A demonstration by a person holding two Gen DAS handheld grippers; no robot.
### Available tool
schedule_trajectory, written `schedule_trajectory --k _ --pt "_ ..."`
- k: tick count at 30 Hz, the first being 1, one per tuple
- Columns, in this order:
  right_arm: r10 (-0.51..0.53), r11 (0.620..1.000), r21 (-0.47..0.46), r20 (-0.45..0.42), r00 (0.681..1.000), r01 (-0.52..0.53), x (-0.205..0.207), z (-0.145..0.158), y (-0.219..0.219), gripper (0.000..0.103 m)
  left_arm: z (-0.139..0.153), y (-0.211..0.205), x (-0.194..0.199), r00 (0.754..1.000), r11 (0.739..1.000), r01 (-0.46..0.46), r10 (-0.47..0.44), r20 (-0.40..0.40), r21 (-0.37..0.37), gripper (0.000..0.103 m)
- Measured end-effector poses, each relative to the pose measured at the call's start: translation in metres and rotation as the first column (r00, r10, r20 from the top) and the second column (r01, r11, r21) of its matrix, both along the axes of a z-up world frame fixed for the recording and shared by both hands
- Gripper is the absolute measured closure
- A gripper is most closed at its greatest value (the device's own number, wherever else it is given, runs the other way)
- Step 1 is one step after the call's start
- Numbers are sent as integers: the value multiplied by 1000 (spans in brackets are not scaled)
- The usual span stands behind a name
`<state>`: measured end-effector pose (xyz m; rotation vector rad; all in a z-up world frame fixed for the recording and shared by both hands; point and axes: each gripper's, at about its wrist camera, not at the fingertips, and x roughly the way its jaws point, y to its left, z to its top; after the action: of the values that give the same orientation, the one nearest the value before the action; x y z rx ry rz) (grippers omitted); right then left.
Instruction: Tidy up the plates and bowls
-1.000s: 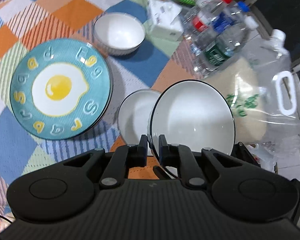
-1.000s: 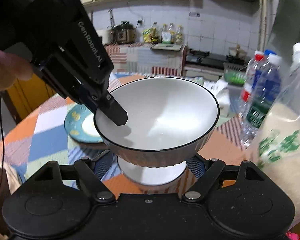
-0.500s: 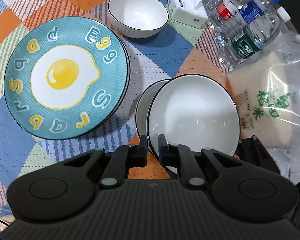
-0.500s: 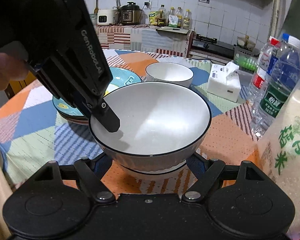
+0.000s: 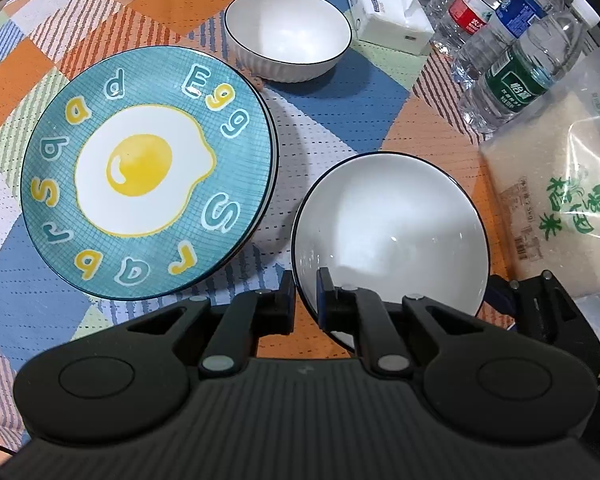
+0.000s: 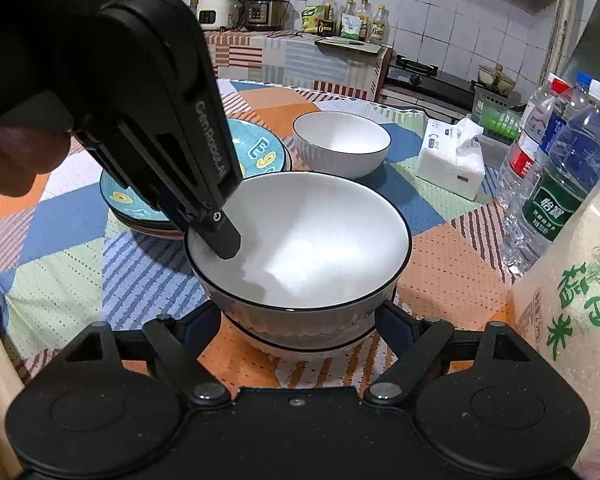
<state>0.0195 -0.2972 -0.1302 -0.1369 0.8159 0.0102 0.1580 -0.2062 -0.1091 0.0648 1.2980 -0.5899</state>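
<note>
My left gripper is shut on the near rim of a white black-rimmed bowl. In the right wrist view that bowl sits nested in a second white bowl on the table, with the left gripper pinching its left rim. My right gripper is open, with one finger on each side of the lower bowl; touching cannot be told. A third white bowl stands farther back. A teal egg plate tops a stack of plates to the left.
A tissue pack, several water bottles and a rice bag stand along the right side. The table has a patchwork cloth. A kitchen counter lies behind the table.
The left gripper has lowered the held bowl from above the table down into the second bowl. It now covers that bowl in the left wrist view.
</note>
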Motion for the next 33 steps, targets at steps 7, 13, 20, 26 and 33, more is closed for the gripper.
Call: schedule_trajectory --k 7,13,20,26,33 --pt "-4 1000 -18 2 1000 4 2 -1 0 13 0 -7 -3 999 999 20 -21 37 28 91" --pt "-19 1000 -1 -17 1000 19 2 -2 -5 11 -1 -11 -5 998 999 26 -28 49 37 88" --pt "14 1000 -4 -28 1000 -14 -7 5 -4 11 7 -6 -12 999 1000 19 -20 39 6 88" --pt "-29 994 106 3 1000 29 -20 21 -19 12 27 3 -19 998 999 20 -19 57 -26 88" --pt "-91 983 162 34 995 84 -20 53 -36 12 49 9 -21 993 999 30 -33 113 20 88"
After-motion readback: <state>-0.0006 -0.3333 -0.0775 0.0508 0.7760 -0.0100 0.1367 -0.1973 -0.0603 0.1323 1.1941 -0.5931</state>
